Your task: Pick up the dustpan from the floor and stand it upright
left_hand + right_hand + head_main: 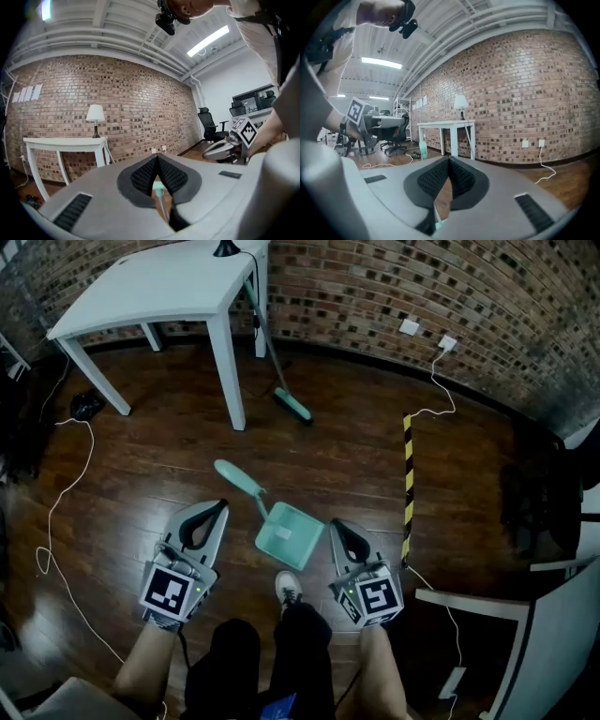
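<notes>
A teal dustpan (289, 533) lies flat on the dark wooden floor, its handle (239, 482) pointing up-left. My left gripper (221, 505) hovers just left of the handle, jaws shut with nothing between them. My right gripper (335, 523) hangs beside the pan's right edge, also shut and empty. In the left gripper view the closed jaw tips (157, 157) point roughly level at the brick wall, and a strip of the teal dustpan (158, 188) shows below them. The right gripper view shows shut tips (450, 160) and a sliver of the teal dustpan (437, 224).
A teal broom (292, 405) leans against the white table (159, 287) by the brick wall. A yellow-black strip (408, 484) lies on the floor at right, white cables (56, 512) at left. The person's shoe (288, 587) is just behind the pan. White furniture (553, 634) stands at the right.
</notes>
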`<action>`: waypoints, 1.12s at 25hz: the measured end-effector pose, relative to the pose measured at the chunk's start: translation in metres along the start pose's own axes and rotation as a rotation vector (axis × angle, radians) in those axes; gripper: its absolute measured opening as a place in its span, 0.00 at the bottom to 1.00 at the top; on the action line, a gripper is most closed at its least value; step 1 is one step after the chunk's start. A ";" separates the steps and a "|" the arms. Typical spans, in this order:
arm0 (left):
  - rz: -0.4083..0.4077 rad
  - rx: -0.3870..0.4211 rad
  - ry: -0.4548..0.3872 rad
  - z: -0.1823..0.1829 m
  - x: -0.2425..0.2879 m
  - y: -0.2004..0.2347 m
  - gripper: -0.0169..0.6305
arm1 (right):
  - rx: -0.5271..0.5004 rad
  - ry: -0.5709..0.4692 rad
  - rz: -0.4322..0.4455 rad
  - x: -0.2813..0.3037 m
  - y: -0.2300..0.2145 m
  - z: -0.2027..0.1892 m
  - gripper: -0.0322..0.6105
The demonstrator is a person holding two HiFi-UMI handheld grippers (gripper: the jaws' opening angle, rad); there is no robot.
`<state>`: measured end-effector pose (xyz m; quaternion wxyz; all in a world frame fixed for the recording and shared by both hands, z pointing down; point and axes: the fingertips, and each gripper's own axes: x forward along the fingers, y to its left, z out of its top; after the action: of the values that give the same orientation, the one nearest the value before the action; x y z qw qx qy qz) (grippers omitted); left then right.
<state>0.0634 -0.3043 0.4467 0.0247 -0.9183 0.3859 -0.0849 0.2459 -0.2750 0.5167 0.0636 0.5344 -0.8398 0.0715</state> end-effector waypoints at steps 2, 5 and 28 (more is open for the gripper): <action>0.005 0.023 -0.005 0.049 -0.012 0.005 0.02 | 0.003 -0.054 -0.035 -0.023 0.002 0.070 0.04; 0.008 0.065 -0.051 0.130 -0.033 0.016 0.02 | 0.002 -0.141 -0.112 -0.058 0.008 0.170 0.04; 0.100 0.193 -0.253 0.394 -0.192 0.033 0.02 | -0.087 -0.451 -0.186 -0.225 0.112 0.490 0.04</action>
<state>-0.0228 -0.1983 0.0284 0.1654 -0.8947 0.4150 -0.0037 0.2245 -0.1200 -0.0114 -0.0960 0.6085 -0.7823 -0.0919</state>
